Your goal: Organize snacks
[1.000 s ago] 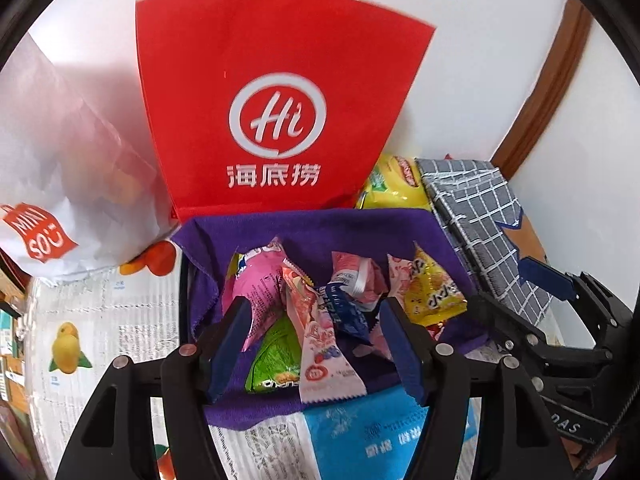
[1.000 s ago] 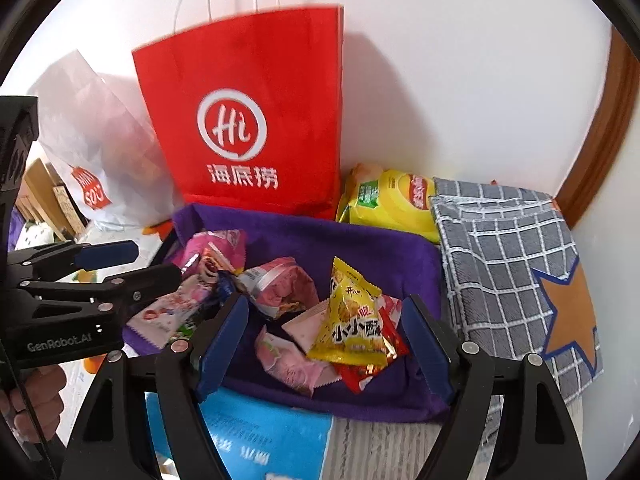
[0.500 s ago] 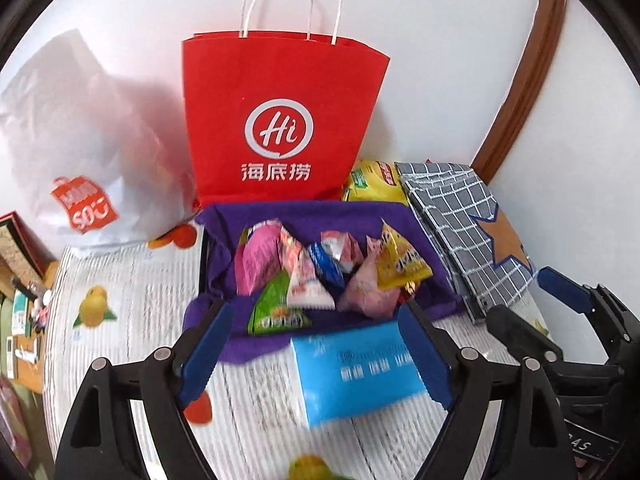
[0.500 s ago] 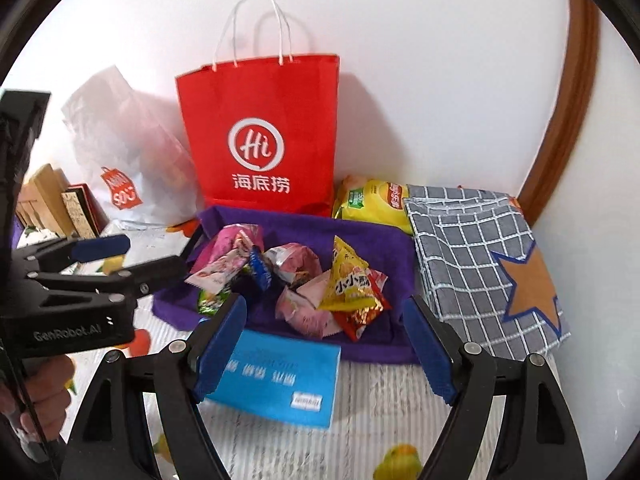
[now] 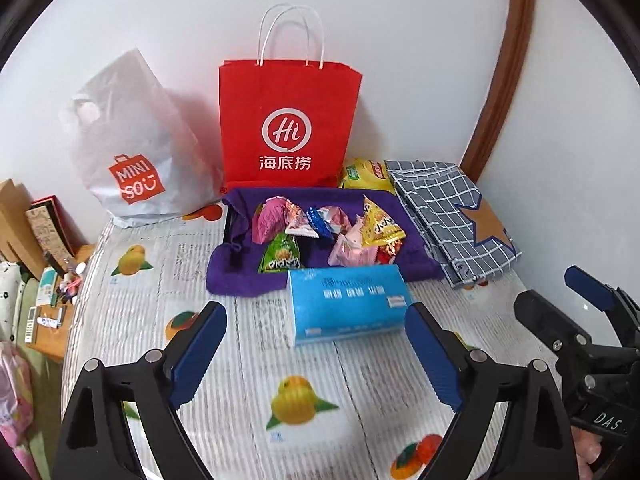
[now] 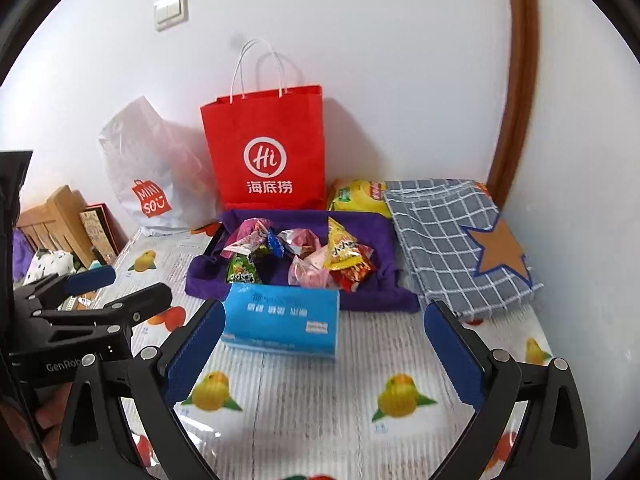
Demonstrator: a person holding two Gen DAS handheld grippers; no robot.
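Note:
Several small snack packets lie heaped on a purple cloth-lined tray against the wall. Among them are a yellow packet, a green one and pink ones. My left gripper hangs over the table well in front of the tray, its jaws opening, nothing between them. My right gripper is likewise pulled back, jaws opening wide and empty. Each gripper shows in the other's view, at the frame edge.
A blue tissue pack lies just in front of the tray. Behind it stand a red paper bag and a white plastic bag. A grey checked cloth bag and a yellow packet sit at the right. The table drops off at the left.
Both grippers have drawn back and up from the tray and their jaws have widened. The tissue pack and more of the fruit-print tablecloth have come into view.

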